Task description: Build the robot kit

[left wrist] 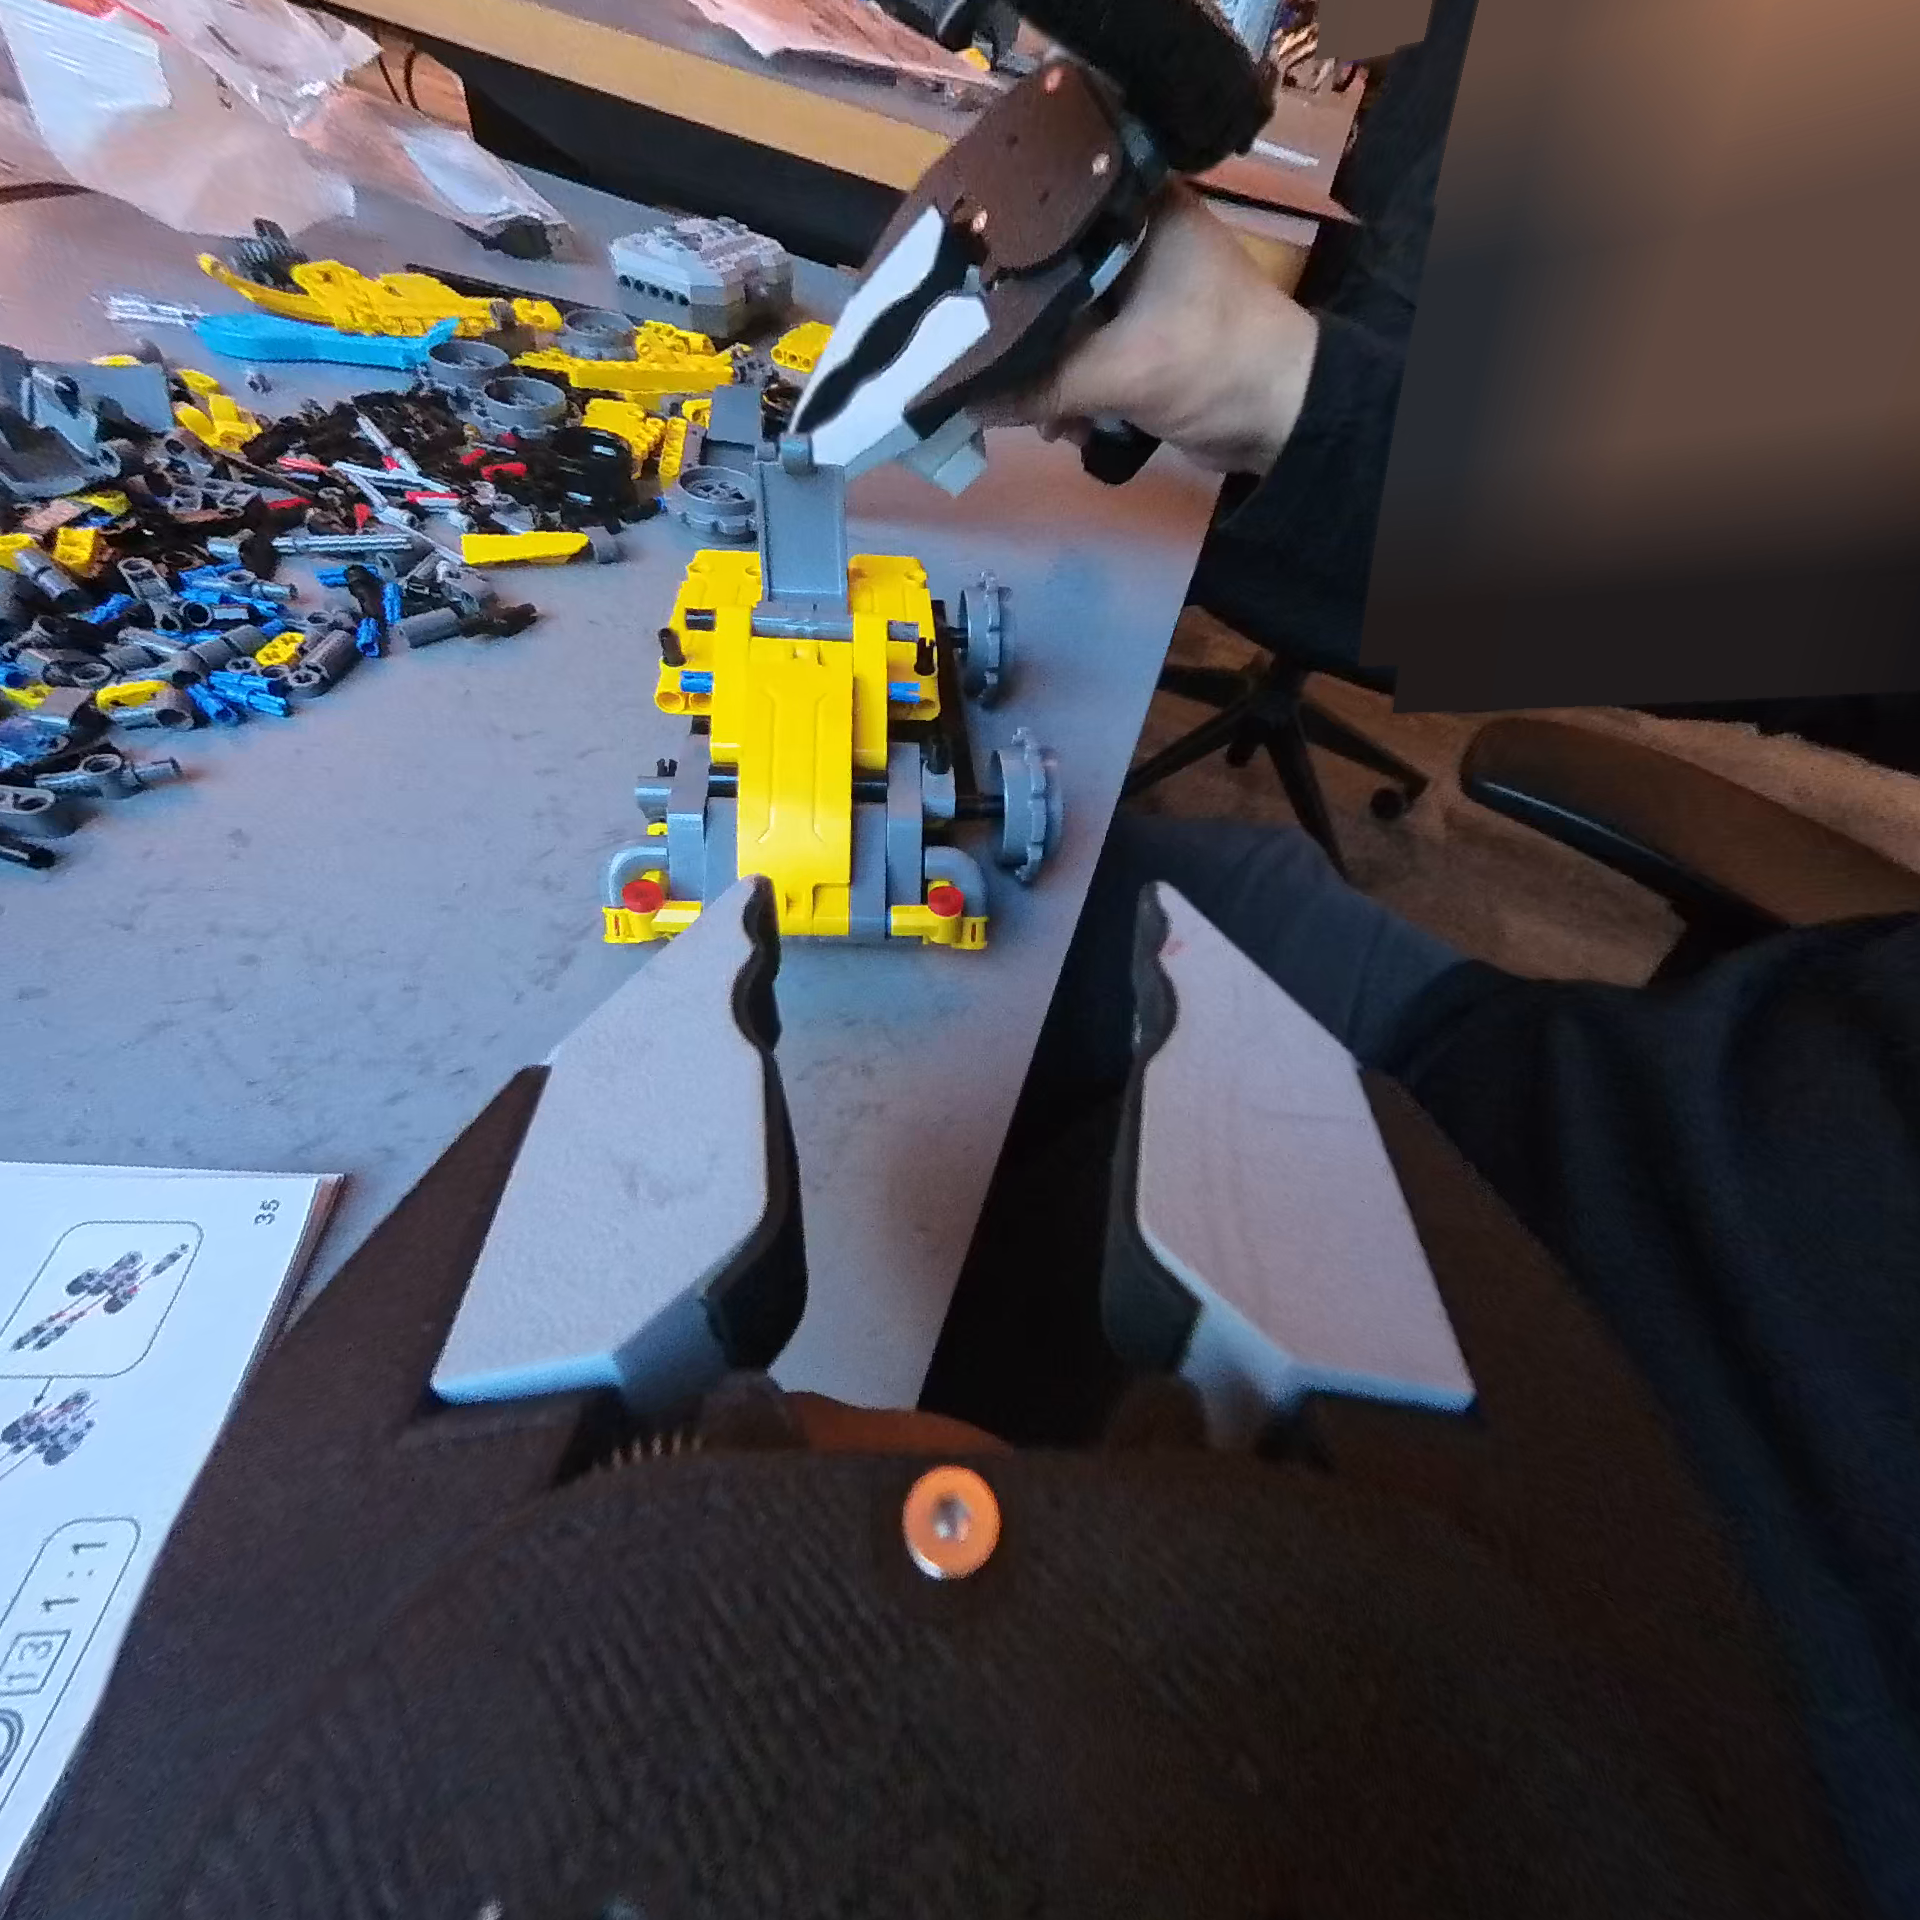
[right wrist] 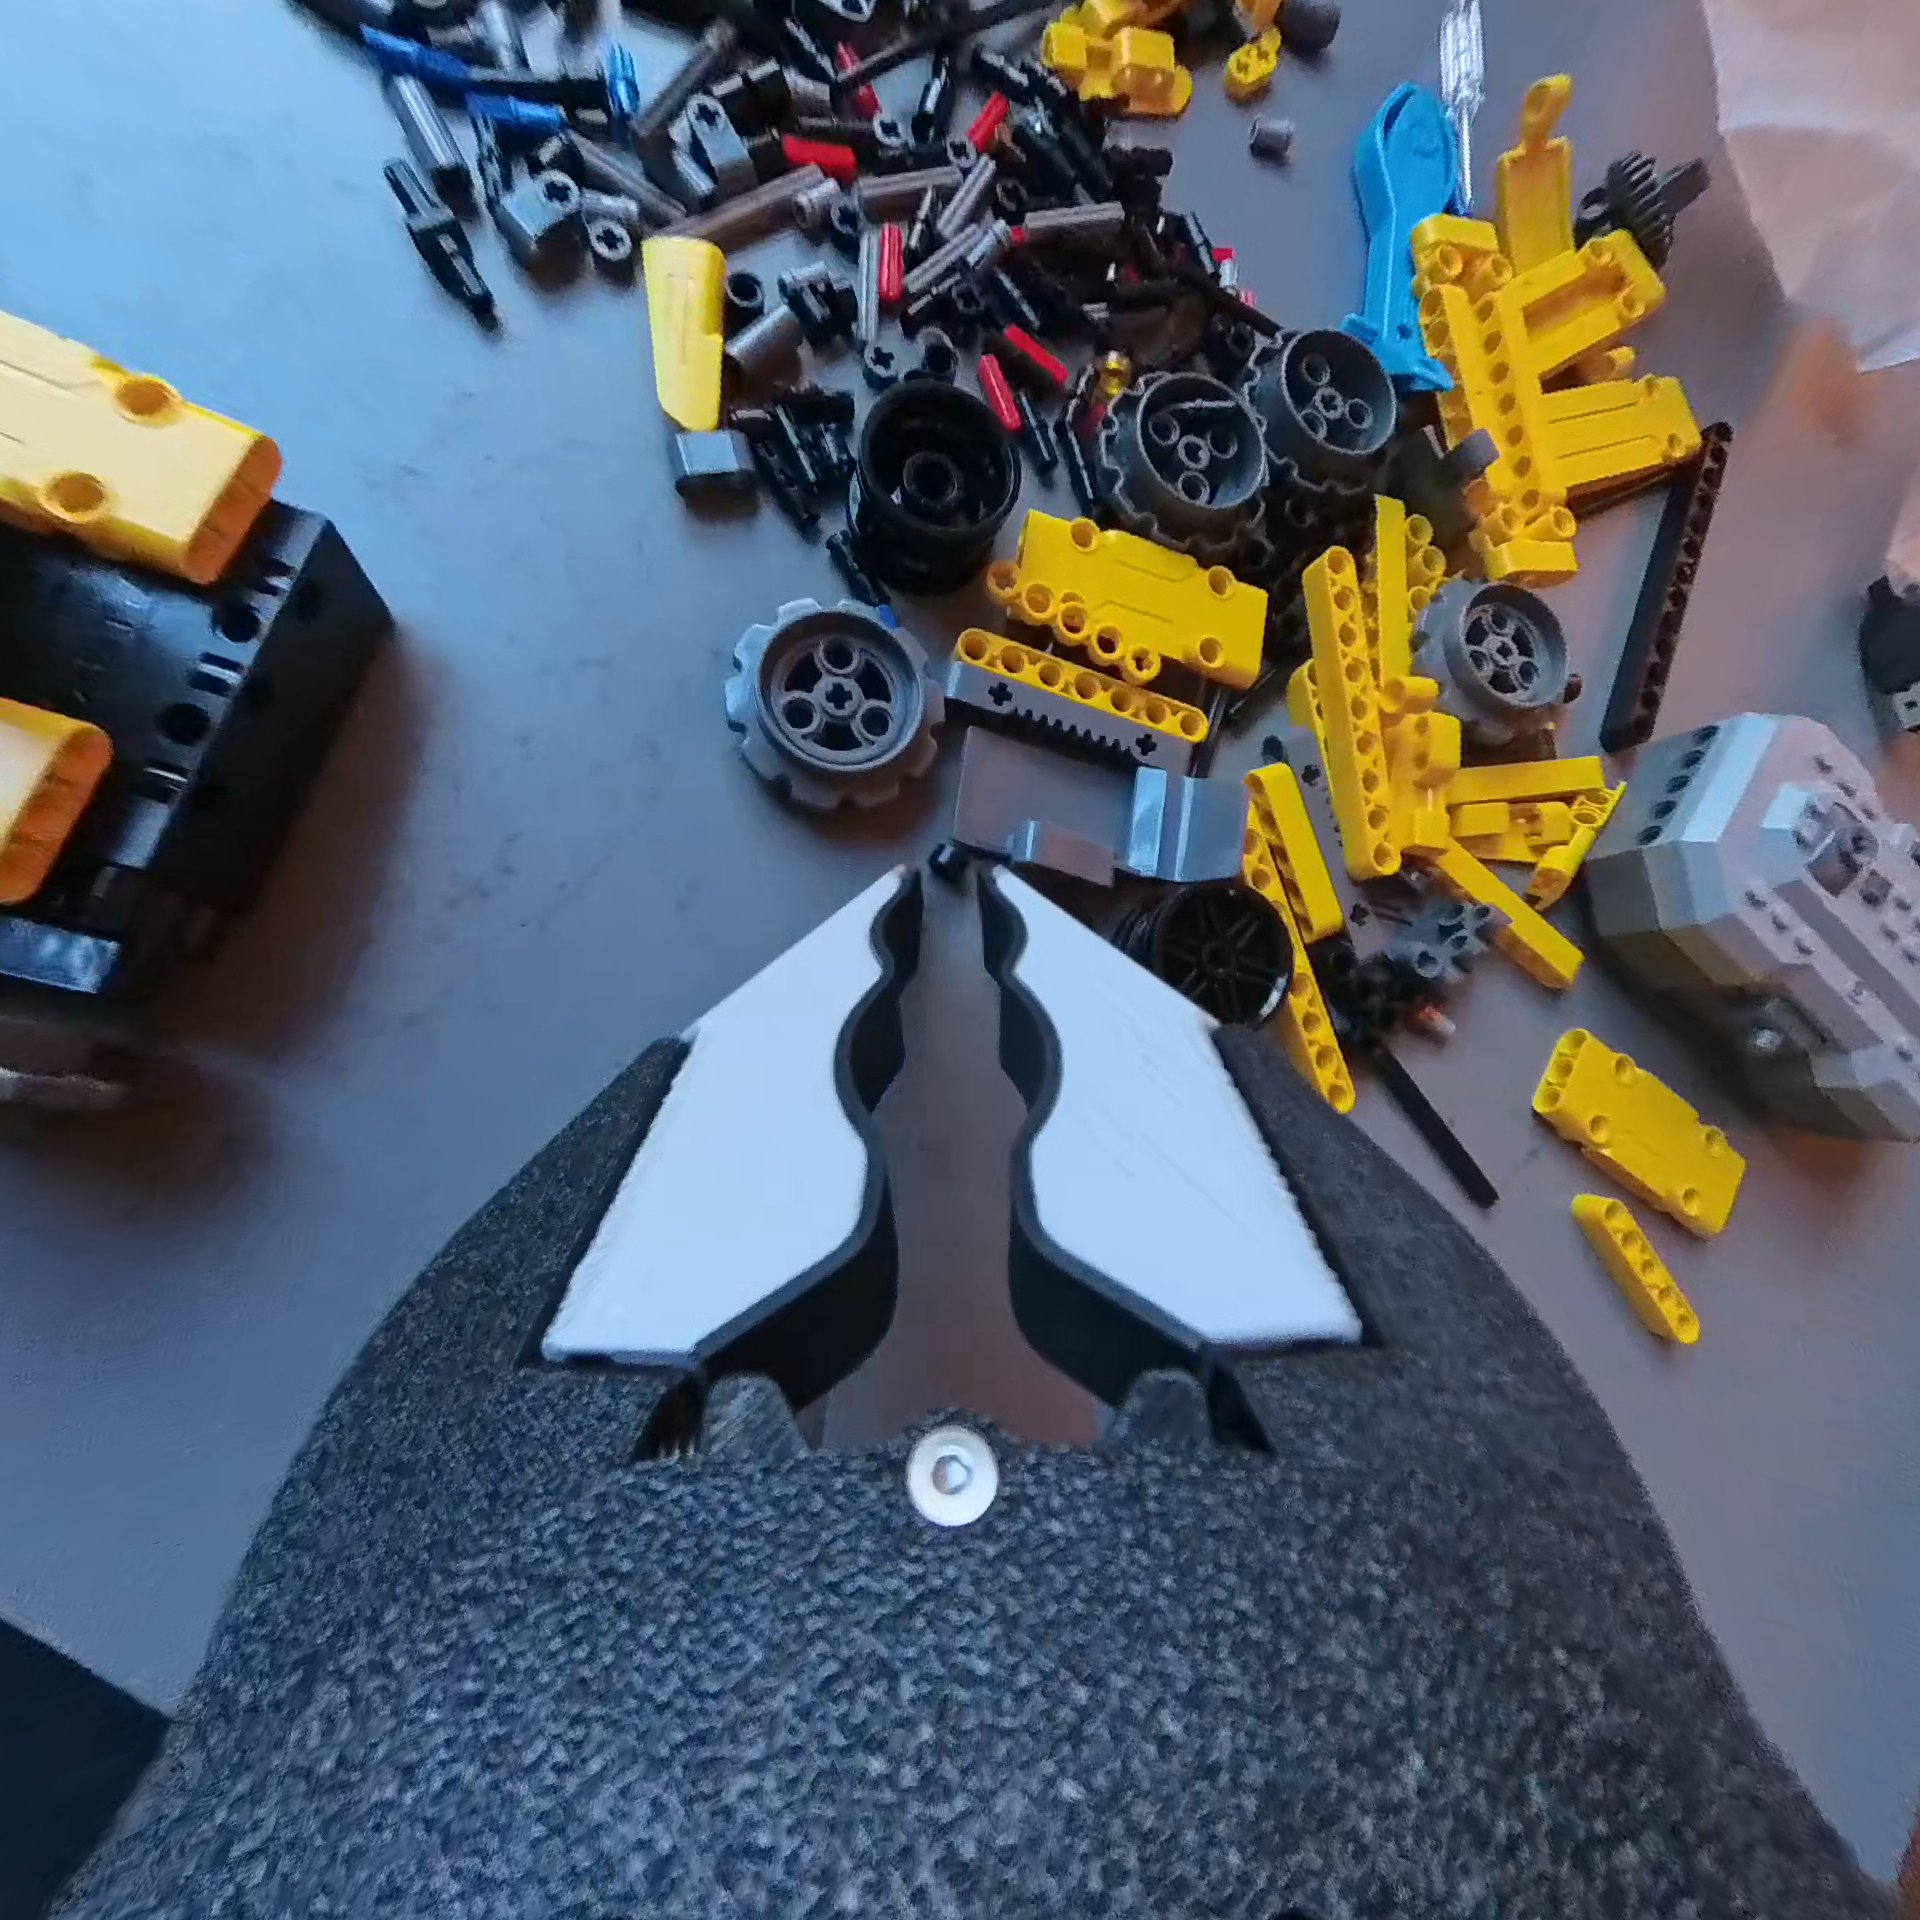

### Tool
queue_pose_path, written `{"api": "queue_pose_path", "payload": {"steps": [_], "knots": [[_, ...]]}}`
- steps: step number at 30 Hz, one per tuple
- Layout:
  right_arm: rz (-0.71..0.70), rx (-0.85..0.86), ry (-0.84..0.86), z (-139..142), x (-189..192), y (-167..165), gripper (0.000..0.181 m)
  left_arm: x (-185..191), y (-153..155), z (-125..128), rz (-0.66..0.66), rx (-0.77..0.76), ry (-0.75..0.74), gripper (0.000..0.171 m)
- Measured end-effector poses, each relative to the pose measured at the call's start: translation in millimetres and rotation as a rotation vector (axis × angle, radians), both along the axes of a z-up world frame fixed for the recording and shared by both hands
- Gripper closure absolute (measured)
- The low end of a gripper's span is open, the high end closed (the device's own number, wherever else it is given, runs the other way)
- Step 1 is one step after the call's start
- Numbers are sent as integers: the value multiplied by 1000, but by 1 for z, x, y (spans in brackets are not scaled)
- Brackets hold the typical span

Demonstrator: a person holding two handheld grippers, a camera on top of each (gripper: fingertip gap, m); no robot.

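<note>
Right gripper (right wrist: 949, 883) points down, jaws nearly shut on a tiny black piece (right wrist: 943, 858) I can't identify, the yellow vehicle (left wrist: 800, 727) cut off at left there, showing two grey wheels mid-frame opposite, while left gripper (left wrist: 951, 904) gapes empty.

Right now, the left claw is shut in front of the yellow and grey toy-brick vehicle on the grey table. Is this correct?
Not quite: the left claw is open, with nothing between its fingers, as the left wrist view shows. It is in front of the yellow and grey toy-brick vehicle on the grey table.
</note>
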State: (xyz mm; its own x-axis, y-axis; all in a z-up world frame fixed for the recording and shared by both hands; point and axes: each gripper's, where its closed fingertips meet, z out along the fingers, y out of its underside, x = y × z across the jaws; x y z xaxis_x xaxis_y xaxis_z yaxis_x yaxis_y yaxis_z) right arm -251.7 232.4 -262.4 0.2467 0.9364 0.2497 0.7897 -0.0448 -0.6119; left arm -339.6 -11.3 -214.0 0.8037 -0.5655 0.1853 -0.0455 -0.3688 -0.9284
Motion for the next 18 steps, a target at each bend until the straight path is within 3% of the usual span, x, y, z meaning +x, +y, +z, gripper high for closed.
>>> {"api": "queue_pose_path", "payload": {"steps": [12,18], "knots": [[72,-36,59,-3,-9,-3,178,1,3,-3,-19,-74,-63,109],[112,-37,38,-2,17,-41,178,1,5,-6,-12,-92,-54,111]]}}
